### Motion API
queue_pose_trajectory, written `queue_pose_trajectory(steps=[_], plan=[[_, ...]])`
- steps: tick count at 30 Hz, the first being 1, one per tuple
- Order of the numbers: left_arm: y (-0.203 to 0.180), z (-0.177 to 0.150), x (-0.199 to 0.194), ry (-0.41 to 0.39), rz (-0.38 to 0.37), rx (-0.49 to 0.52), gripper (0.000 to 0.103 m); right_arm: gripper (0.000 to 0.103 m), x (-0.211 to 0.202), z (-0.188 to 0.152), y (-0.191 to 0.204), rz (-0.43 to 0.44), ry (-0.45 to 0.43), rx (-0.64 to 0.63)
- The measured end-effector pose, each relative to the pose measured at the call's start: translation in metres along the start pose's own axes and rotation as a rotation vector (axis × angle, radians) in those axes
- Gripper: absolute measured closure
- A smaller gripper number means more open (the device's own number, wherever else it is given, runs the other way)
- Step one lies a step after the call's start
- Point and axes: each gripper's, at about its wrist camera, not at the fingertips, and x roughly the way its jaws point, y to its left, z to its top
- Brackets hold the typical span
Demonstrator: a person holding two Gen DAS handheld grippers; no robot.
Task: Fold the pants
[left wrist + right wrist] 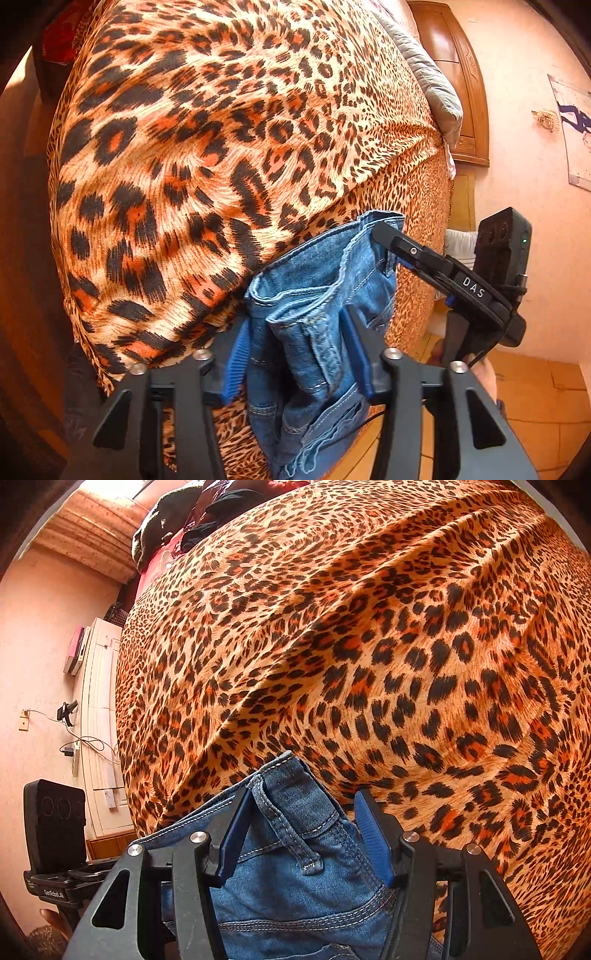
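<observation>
We see both grippers pinching the pants at the bed's edge. The left gripper's fingers clamp bunched denim. The right gripper's fingers close on the waistband.

Both views bright, warm orange cast. Strong fisheye bulge; dark vignette in the corners. Daylight enters at upper left of right wrist view, blown out at the window. Soft shadows in folds of the leopard-print cover. Focus sharp; slight softness toward edges.

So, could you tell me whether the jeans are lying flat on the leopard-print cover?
No, the jeans hang bunched at the leopard-print cover's edge.
</observation>
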Motion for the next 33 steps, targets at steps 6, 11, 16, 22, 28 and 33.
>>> queue_pose_trajectory(steps=[6, 11, 16, 22, 28, 33], plan=[[-0.021, -0.012, -0.016, -0.032, 0.012, 0.074, 0.088, 0.079, -0.016, -0.005, 0.025, -0.057, -0.019, -0.117], [-0.072, -0.037, -0.033, -0.086, 0.090, 0.264, 0.088, 0.085, -0.065, -0.022, 0.026, -0.017, -0.138, -0.104], [-0.111, -0.072, -0.044, -0.119, 0.132, 0.408, 0.088, 0.087, -0.116, -0.059, 0.015, 0.027, -0.257, -0.077], [-0.145, -0.127, -0.055, -0.093, 0.143, 0.562, 0.088, 0.087, -0.169, -0.134, -0.012, 0.080, -0.374, -0.018], [-0.165, -0.190, -0.030, 0.050, 0.174, 0.717, 0.087, 0.087, -0.189, -0.231, -0.044, 0.115, -0.425, 0.074], [-0.165, -0.238, 0.023, 0.255, 0.202, 0.805, 0.085, 0.087, -0.175, -0.317, -0.088, 0.150, -0.426, 0.240]])
